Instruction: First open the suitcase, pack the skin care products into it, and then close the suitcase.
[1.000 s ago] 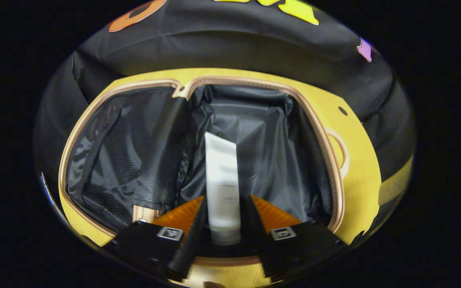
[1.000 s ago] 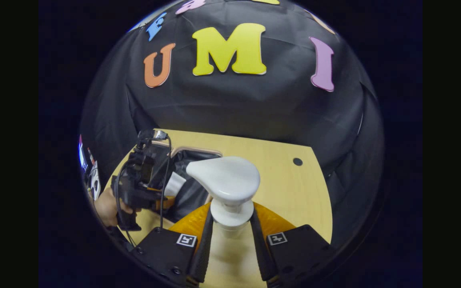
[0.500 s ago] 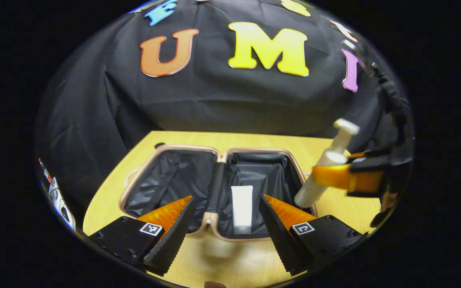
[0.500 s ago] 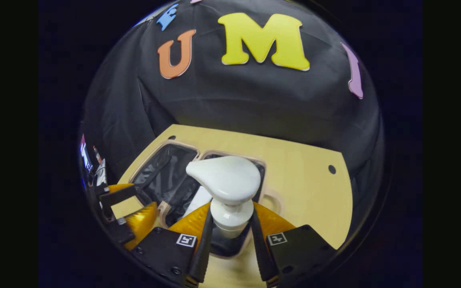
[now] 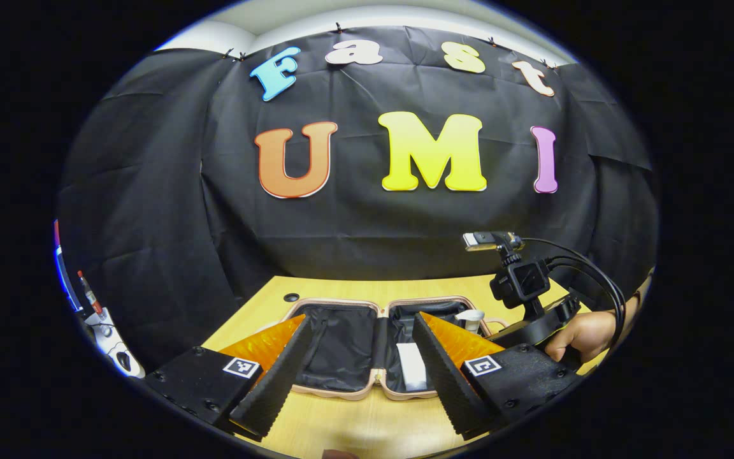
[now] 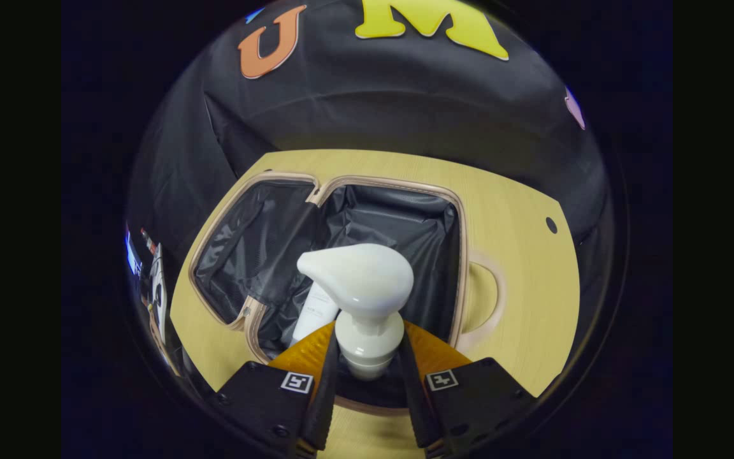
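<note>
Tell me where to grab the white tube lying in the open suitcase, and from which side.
Judgement: grip the white tube across its flat mid-body, coming from above. It lies flat on the lining of the suitcase, walled in all round, so side approaches look blocked.

No wording can be read. The white squeeze tube (image 6: 316, 313) lying in the open black-lined suitcase (image 6: 399, 220) carries faint print, too small to read.

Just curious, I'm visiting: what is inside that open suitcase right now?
A white tube lies on the suitcase lining. The right gripper holds a pump bottle over it, hiding the lining beneath.
</note>
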`<state>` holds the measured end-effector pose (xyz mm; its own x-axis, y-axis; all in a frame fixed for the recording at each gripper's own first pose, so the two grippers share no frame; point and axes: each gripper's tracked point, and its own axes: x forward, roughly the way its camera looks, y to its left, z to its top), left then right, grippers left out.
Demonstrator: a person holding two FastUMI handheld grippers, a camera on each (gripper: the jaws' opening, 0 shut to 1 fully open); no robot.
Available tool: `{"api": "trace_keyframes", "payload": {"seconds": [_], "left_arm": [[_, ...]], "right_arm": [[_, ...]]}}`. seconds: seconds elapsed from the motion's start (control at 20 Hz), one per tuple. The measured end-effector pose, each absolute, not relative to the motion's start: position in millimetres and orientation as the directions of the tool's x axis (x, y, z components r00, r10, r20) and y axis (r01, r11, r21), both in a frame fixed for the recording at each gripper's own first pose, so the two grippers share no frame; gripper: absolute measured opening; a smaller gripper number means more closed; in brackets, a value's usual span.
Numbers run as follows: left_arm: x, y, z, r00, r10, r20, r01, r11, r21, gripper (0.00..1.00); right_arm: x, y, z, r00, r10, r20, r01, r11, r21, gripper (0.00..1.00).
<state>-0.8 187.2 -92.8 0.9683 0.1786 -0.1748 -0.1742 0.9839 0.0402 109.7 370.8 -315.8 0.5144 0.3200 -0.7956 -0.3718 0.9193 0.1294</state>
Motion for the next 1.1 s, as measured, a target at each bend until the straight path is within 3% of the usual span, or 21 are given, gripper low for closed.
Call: {"api": "trace_keyframes", "payload": {"seconds": [0.35,0.7,0.75,0.8,0.95,1.1], "left_arm": [[-9.6,225.6,-96.3,0.949,0.254,-0.185,-0.252,0.967,0.036,1.0],[-3.7,245.6,-98.8,0.94,0.276,-0.203,-0.261,0.96,0.097,1.0],[-0.1,247.1,-94.8,0.942,0.274,-0.191,-0.258,0.96,0.106,0.94],[5.3,249.9,-90.2,0.946,0.271,-0.179,-0.254,0.961,0.111,1.0],[20.8,262.4,-78.0,0.953,0.264,-0.147,-0.246,0.961,0.131,1.0],[38.5,283.9,-71.6,0.956,0.263,-0.13,-0.244,0.959,0.144,1.0]], "right_arm": [[149.2,373.9,-345.8,0.482,0.242,-0.842,-0.203,0.966,0.162,0.47],[141.5,367.5,-381.8,0.406,0.177,-0.896,-0.018,0.982,0.186,0.45],[141.2,366.7,-383.5,0.405,0.176,-0.897,-0.011,0.982,0.188,0.45],[141.6,366.5,-384.3,0.402,0.179,-0.898,-0.005,0.981,0.193,0.47],[139.8,365.3,-377.5,0.416,0.203,-0.886,0.006,0.974,0.226,0.49],[131.5,362.2,-351.5,0.461,0.215,-0.861,-0.032,0.974,0.226,0.66]]}}
